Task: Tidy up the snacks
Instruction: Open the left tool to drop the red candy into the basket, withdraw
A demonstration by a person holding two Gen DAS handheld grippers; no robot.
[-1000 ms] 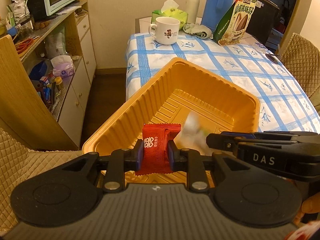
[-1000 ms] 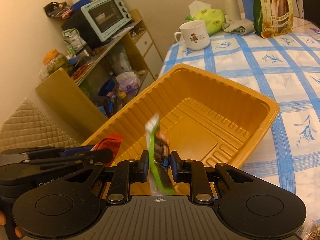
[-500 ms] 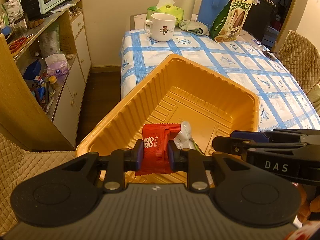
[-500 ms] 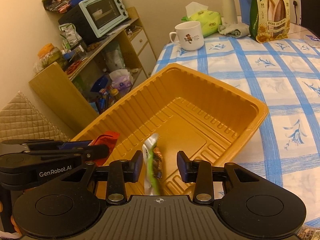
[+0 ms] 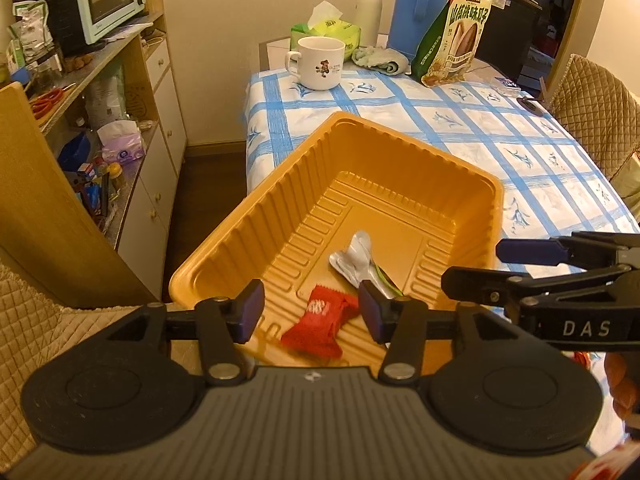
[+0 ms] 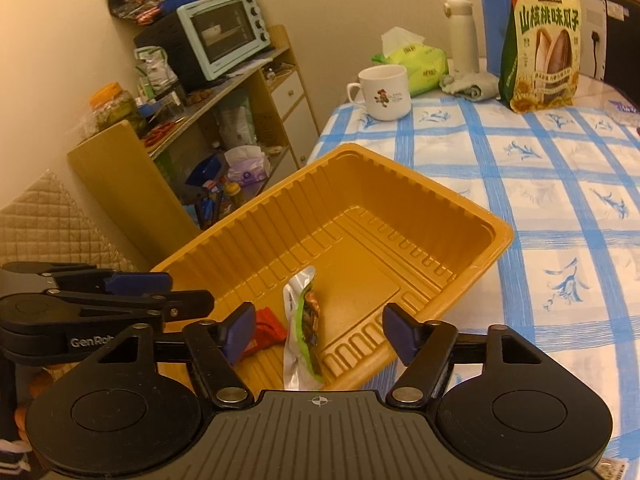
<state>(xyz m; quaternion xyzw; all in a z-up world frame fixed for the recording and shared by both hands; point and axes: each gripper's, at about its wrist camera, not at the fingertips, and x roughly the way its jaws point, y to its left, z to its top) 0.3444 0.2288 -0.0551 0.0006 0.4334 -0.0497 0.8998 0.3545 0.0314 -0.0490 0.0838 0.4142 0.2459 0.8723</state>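
Two snacks lie in the orange tray [image 5: 276,216]: a red packet [image 5: 320,322] near its nearest wall and a silver and green packet [image 5: 362,266] just beyond it, towards the middle of the floor. In the right wrist view the silver and green packet [image 6: 302,328] seems to stand on edge, with the red packet [image 6: 266,334] half hidden behind a claw finger. The tray sits at the near left corner of the surface [image 5: 500,136], one end jutting over the edge.

Both drops look done, so the step in hand is the release. The left claw [image 5: 312,312] has just been opening and its jaws stand apart with the red packet below and clear of the pads. The right claw [image 6: 320,332] has also just been opening and is spread wide, the silver and green packet loose beneath it.

Next, each claw probably has to lift clear of the tray and go for more snacks. None show loose on the checked cloth here; only a standing seed bag [image 5: 456,36], a mug [image 5: 318,62] and a tissue pack [image 5: 326,30] sit along the far edge, so the search may have to turn elsewhere.
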